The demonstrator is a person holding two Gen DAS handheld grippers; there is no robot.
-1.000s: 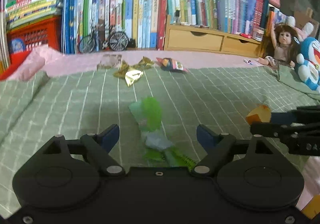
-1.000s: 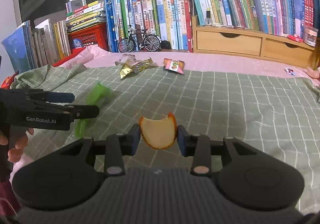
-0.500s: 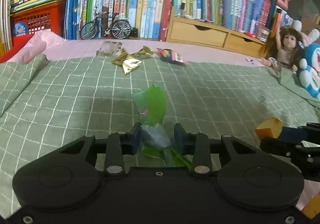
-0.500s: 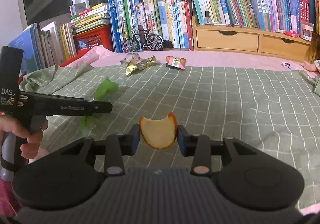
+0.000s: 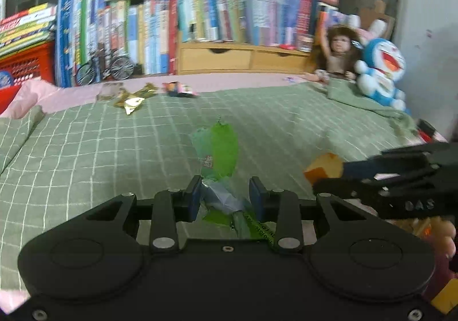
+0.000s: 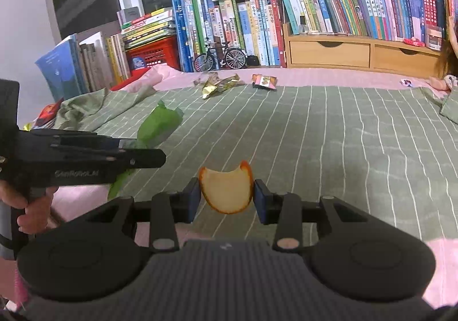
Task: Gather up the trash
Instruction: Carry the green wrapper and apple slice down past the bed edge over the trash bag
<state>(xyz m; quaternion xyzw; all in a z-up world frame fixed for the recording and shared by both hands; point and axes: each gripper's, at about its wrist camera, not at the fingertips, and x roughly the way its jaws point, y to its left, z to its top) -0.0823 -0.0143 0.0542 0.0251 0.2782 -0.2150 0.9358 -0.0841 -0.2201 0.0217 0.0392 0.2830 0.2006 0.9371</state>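
My left gripper (image 5: 224, 192) is shut on a crumpled green wrapper (image 5: 219, 150), lifted a little above the green checked bedspread (image 5: 100, 155). The same wrapper (image 6: 159, 125) sticks out past the left gripper (image 6: 134, 150) at the left of the right wrist view. My right gripper (image 6: 226, 196) is shut on a piece of orange peel (image 6: 226, 190), pale side facing me; that peel (image 5: 323, 168) and the right gripper (image 5: 332, 175) show at the right of the left wrist view. Far back lie gold foil wrappers (image 6: 219, 85) and a colourful snack packet (image 6: 264, 81).
Rows of books (image 6: 243, 23), a model bicycle (image 6: 220, 56), a red basket (image 6: 154, 56) and wooden drawers (image 6: 343, 50) line the far side of the bed. A doll (image 5: 337, 57) and a blue plush toy (image 5: 380, 72) sit at the back right. A person's hand (image 6: 25, 209) holds the left gripper.
My left gripper closed on the green wrapper and lifted it, swinging right. The right gripper moved across with the peel still held.
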